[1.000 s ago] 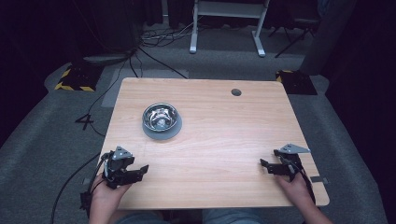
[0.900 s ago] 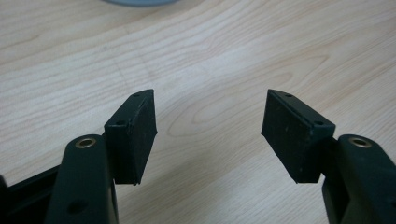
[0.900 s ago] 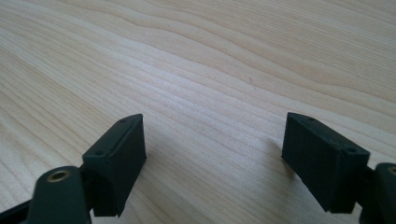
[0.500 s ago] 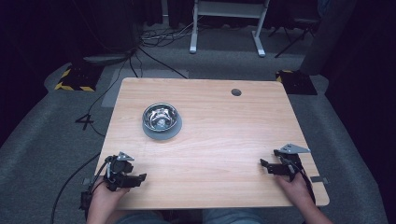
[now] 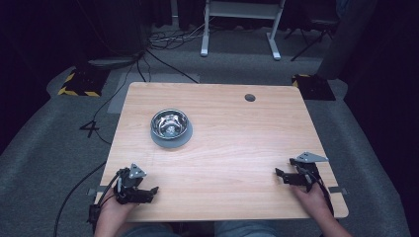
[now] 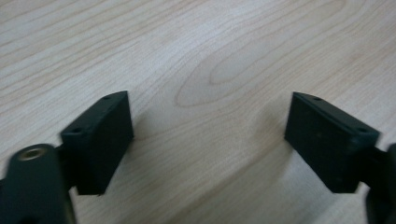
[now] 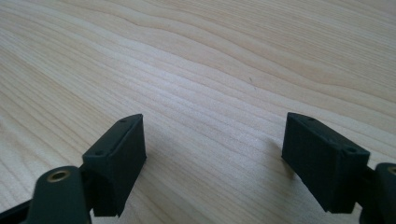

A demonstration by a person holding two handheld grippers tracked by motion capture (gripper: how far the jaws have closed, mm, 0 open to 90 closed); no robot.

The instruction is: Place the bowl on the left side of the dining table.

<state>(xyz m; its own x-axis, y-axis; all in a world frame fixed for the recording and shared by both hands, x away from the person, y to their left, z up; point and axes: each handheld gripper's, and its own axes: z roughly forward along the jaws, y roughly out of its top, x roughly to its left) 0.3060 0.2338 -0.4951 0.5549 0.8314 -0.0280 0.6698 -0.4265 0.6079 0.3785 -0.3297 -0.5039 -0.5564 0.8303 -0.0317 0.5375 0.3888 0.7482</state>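
One steel bowl (image 5: pixel 170 123) on the bench (image 5: pixel 237 148), two claws nearer the person: left claw (image 5: pixel 148 193) sank lower, jaws just opened wide, empty; right claw (image 5: pixel 282 176) unmoved, jaws apart.

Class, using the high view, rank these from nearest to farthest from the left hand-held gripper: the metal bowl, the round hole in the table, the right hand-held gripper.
From the left hand-held gripper:
1. Metal bowl, up the table, left of centre.
2. Right hand-held gripper, across at the near right edge.
3. Round hole, far edge, right of centre.

bowl (image 5: pixel 170 123) contents too small to tell, forearms cut off at bottom edge
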